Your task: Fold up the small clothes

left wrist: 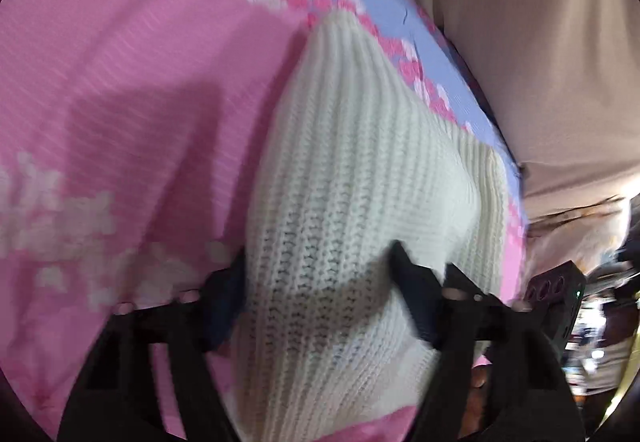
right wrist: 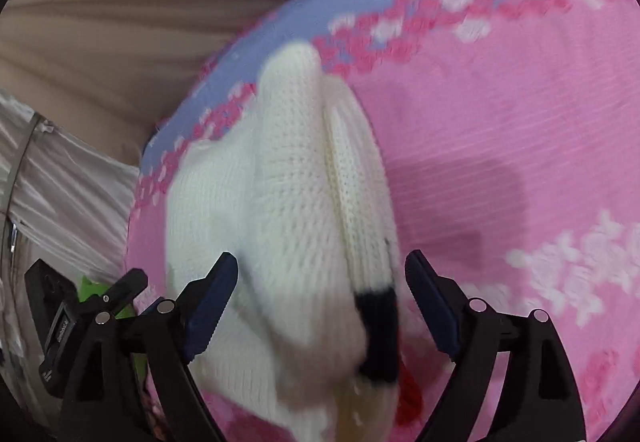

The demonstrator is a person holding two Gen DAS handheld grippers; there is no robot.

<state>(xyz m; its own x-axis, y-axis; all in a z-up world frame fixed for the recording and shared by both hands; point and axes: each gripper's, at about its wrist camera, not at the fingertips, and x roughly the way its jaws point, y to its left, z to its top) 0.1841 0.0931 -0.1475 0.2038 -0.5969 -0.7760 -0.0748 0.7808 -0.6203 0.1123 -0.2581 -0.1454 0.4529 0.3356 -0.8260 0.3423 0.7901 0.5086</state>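
A small white ribbed knit garment [left wrist: 352, 202] lies bunched on a pink bedspread [left wrist: 120, 102] near its blue border. My left gripper [left wrist: 320, 282] is open, its dark fingers on either side of the knit. In the right wrist view the same garment [right wrist: 288, 202] shows a black band [right wrist: 378, 334] and a bit of red low down. My right gripper [right wrist: 320, 290] is open, jaws wide, with the knit between them. I cannot tell whether the pads touch the cloth.
The bedspread [right wrist: 500, 142] has white and dark pink flower patterns and a blue edge [right wrist: 304, 6]. Beige curtain folds [right wrist: 120, 2] hang beyond the bed edge. Grey fabric [right wrist: 60, 182] and the other gripper's black body [right wrist: 60, 322] sit at the left.
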